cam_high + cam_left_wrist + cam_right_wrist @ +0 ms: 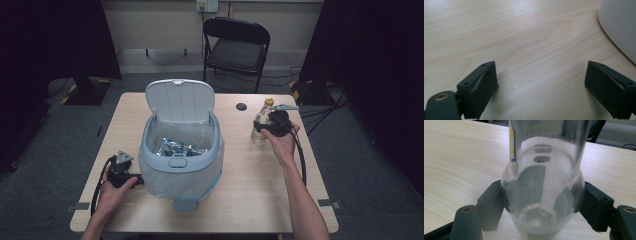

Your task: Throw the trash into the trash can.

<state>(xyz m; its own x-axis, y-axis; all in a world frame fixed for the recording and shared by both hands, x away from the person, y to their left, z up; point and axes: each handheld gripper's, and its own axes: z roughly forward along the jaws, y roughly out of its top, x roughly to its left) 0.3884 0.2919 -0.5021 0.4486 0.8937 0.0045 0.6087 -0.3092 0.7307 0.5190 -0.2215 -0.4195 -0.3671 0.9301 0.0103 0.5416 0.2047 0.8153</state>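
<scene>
Jaws of right gripper (541, 205) clamping clear bottle (541, 182), table (459, 165)

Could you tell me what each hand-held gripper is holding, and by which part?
The right hand-held gripper clamps the clear bottle around its rounded lower body. The left hand-held gripper holds nothing.

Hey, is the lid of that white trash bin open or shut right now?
Open. The lid stands tipped up behind the bin, and the high view looks straight down onto the shiny wrappers inside its bag.
</scene>
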